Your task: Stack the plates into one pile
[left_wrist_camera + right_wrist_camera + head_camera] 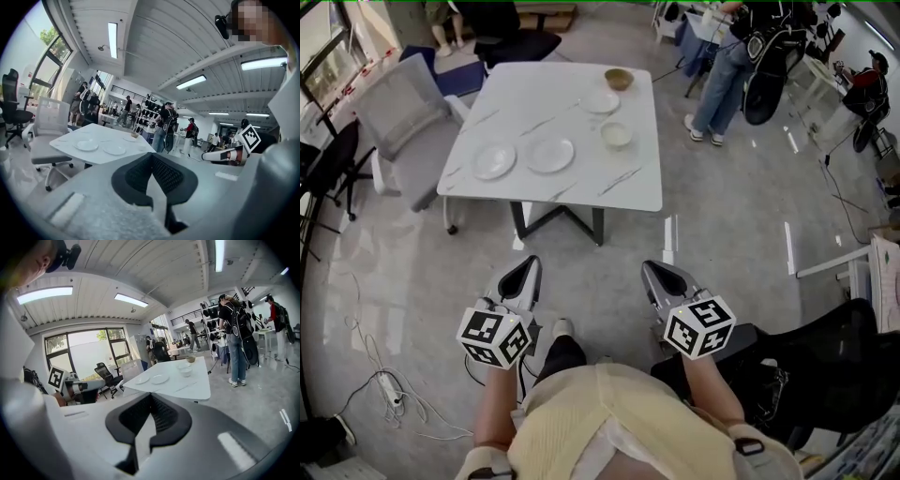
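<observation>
Plates (549,154) lie separate on table (572,190); bowls (616,136) nearby.

White tabletop (581,187) with grey marble veining; white plates (549,155) centre-left, tan bowl (619,79) upper centre. Grey left gripper (528,266) and right gripper (651,270) bear black-and-white square markers.

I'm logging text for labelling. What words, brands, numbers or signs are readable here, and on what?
None is readable.
Marker cubes on the left tongs and right tongs: black-and-white square patterns, no letters.
Plates and table: plain, no print.
Anything in the background: too small to read.
</observation>
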Demonstrator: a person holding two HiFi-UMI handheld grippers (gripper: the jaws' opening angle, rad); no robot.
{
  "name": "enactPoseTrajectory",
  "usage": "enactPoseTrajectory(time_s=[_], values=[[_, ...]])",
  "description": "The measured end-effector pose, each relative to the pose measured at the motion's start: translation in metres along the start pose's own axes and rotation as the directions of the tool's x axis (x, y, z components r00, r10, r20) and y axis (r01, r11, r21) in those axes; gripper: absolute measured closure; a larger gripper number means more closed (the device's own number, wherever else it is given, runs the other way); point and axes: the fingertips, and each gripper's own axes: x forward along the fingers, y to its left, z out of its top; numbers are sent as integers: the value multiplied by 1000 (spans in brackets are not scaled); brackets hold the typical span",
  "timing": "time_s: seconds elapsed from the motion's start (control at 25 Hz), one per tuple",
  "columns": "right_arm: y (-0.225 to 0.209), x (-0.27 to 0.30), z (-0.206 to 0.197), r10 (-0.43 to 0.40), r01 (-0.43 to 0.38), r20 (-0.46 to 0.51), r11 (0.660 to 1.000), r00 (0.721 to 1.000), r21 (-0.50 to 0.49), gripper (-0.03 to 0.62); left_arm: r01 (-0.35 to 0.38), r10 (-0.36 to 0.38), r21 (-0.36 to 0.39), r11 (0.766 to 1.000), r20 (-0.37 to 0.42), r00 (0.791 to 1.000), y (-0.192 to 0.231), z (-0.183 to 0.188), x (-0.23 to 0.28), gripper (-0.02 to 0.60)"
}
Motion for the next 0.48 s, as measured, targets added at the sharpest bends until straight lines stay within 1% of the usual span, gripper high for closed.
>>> enactPoseTrajectory(time_s=[0.12, 0.28, 0.4, 0.48], values=[[6, 17, 6, 6, -6, -5, 1000, 1000, -2, 591, 28, -28, -9, 1000, -2, 1000, 14, 6, 4, 588], [21, 41, 19, 36, -36, 8, 999, 999, -9, 591, -20, 21, 28, 999, -30, 999, 47, 9, 8, 583], [24, 57, 25, 8, -7, 9, 1000, 1000, -19, 591, -37, 39, 72, 997, -25, 999, 66, 16, 11, 583], [23, 68, 27, -25, 25, 9, 1000, 1000, -12, 591, -37, 39, 85, 996, -27, 999, 79, 21, 12, 583]])
